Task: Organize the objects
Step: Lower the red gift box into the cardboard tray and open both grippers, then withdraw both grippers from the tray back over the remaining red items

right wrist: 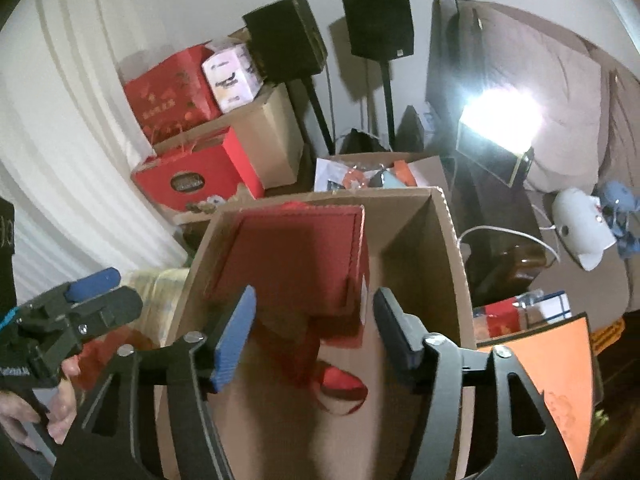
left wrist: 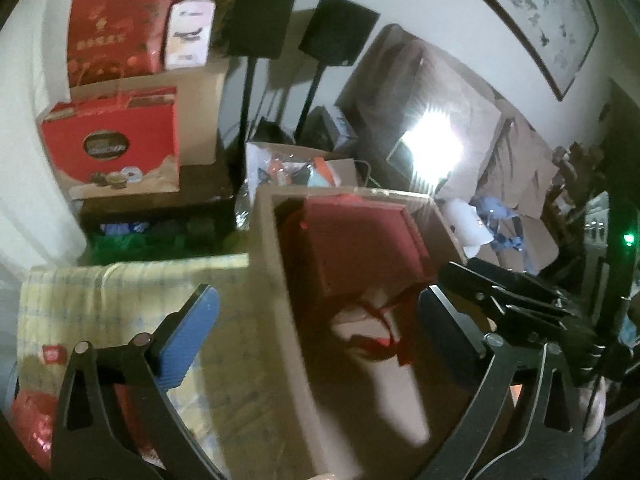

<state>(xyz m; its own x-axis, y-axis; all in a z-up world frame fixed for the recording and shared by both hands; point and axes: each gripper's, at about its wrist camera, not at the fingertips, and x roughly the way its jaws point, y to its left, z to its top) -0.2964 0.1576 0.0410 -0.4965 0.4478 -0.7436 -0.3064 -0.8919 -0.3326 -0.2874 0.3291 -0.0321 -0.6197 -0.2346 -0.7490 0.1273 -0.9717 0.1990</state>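
Left gripper jaws spread wide, nothing between the pads, above the open cardboard box. Right gripper partly open, also empty, over the same box. Red gift box lies inside against the far-left corner, its red ribbon handle loose on the box floor. Yellow checked bundle just beside the box's left wall.

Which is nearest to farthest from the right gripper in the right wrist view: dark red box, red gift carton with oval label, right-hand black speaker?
From the right gripper, jaws open and empty:
1. Dark red box, just ahead, inside the cardboard box.
2. Red gift carton with oval label, beyond, upper left.
3. Right-hand black speaker, farthest, on its stand by the wall.
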